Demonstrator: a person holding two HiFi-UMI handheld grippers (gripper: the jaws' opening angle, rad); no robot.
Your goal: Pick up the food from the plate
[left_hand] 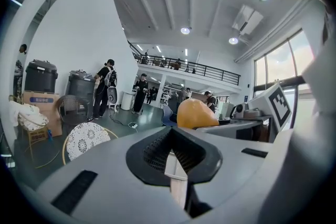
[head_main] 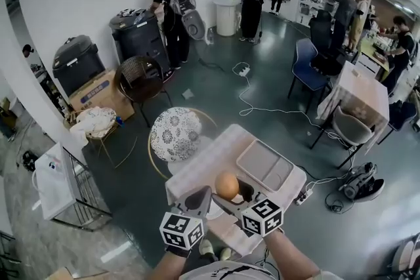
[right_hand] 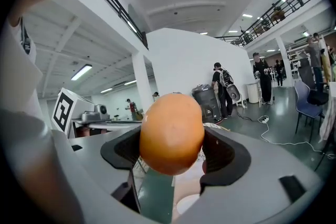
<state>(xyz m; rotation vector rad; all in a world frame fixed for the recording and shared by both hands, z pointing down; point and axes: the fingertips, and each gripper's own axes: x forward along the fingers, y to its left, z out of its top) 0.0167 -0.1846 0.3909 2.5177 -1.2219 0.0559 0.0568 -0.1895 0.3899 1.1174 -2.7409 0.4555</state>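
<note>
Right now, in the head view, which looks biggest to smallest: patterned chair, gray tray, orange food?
1. patterned chair and gray tray: about alike, can't rank them.
2. orange food: clearly smallest.

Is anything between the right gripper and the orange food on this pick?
Nothing visible does. The orange food sits directly between the right gripper's fingers, gripped on both sides. The left gripper is shut, empty and off to the side of it.
</note>
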